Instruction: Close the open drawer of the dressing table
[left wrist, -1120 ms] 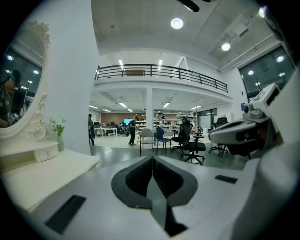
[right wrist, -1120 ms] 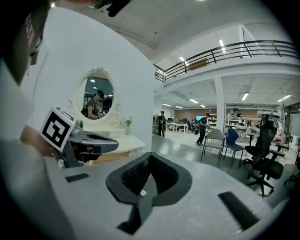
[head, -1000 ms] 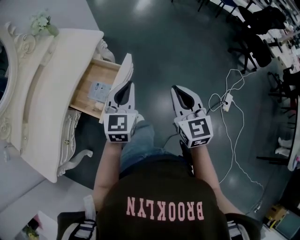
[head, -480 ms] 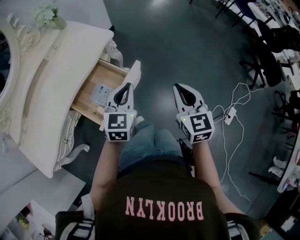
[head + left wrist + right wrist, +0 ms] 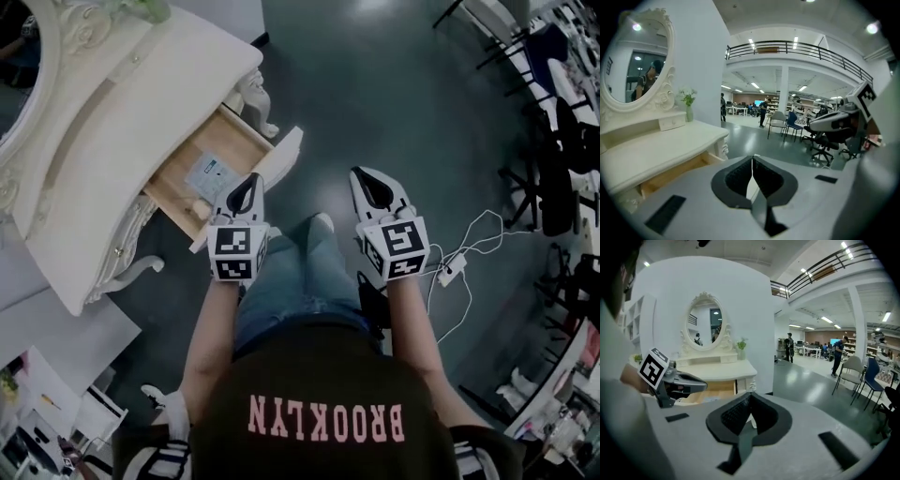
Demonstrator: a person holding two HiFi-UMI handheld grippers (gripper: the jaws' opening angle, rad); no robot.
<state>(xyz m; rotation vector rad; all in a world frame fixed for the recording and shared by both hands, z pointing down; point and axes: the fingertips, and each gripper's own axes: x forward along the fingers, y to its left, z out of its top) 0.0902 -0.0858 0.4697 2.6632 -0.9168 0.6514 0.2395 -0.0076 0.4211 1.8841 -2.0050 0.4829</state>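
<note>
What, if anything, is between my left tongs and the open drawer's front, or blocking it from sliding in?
Nothing visible. The shut left tongs sit right by the drawer front, with no object between them. Inside, a flat leaflet lies on the bottom, seemingly below the rim, so closing looks unobstructed.

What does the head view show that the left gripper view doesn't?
Only the head view looks into the open wooden drawer, with a pale paper sheet inside, and shows the person's blue jeans. Only the left gripper view shows the black-railed upper balcony. Both show the cream dressing table and the shut left gripper.
</note>
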